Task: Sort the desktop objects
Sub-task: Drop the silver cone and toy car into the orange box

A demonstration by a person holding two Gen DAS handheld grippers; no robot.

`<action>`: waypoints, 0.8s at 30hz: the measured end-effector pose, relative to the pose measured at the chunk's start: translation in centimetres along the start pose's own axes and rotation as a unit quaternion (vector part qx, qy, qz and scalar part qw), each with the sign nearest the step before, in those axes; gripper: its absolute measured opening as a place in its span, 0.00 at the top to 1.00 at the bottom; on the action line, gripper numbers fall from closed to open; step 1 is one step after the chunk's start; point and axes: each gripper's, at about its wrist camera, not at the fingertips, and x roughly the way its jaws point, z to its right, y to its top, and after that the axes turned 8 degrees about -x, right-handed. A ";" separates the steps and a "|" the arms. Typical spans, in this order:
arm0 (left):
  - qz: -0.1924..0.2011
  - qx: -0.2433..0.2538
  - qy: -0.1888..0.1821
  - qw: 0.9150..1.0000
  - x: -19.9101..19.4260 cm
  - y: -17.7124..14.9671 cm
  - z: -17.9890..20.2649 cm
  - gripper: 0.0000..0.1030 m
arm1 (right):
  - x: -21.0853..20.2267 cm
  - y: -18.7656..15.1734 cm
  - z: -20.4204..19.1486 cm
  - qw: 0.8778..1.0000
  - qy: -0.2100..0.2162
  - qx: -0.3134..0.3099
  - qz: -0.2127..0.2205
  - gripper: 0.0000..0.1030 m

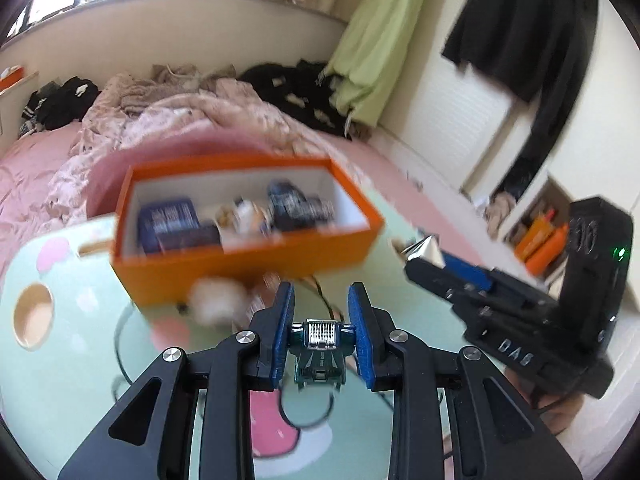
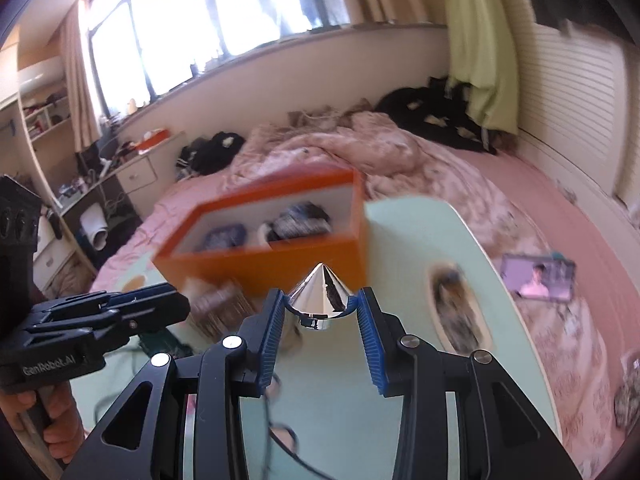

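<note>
the left gripper (image 1: 321, 332) had its jaws closed on a small dark green gadget (image 1: 320, 354) with a silver ribbed face; the blue pads pressed it from both sides and it hung above the table (image 1: 60, 360), not touching it. the right gripper (image 2: 320, 320) had its jaws closed on a shiny silver cone (image 2: 322, 294), tip pointing forward and away, with the pads against its wide rim. in the left view the same cone showed at the tip of the other gripper, well to the right.

just past both grippers stood an orange box (image 1: 248, 258) on the mint green table. its inside was white and it already held some dark blue packets (image 1: 168, 222) and a few small pale things, too blurred to name. in front of the box lay a white fluffy thing (image 1: 214, 300) and some brownish item, also blurred, and a thin black cable (image 2: 280, 440) ran over the table. behind the table there was a bed with a pink blanket (image 2: 340, 152).

in my judgement the step in hand was the carrying: both things were gripped and lifted, and neither was in the box yet. the next move would call for bringing each gripper over the open top, above a free spot between the packets, then lowering it and opening the jaws. the cone looked smooth and may slip, so the grip should stay firm until it is inside.
</note>
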 end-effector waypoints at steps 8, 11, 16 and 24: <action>0.067 -0.024 0.047 0.996 1.0 7.2 -2.7 0.71 | 6.2 6.3 -1.3 0.999 0.023 -0.006 -0.024 0.65; 0.059 -0.033 0.059 0.996 1.8 7.4 -3.5 0.49 | 8.2 6.3 -0.9 0.998 0.025 0.005 -0.059 0.62; 0.076 -0.026 0.068 0.994 0.1 5.1 -4.2 0.35 | 6.4 3.8 -0.4 0.999 0.020 0.016 -0.042 0.44; 0.014 0.003 0.105 0.994 -1.2 -2.6 -3.9 0.31 | 2.0 -3.0 -2.7 0.998 -0.001 -0.026 -0.065 0.26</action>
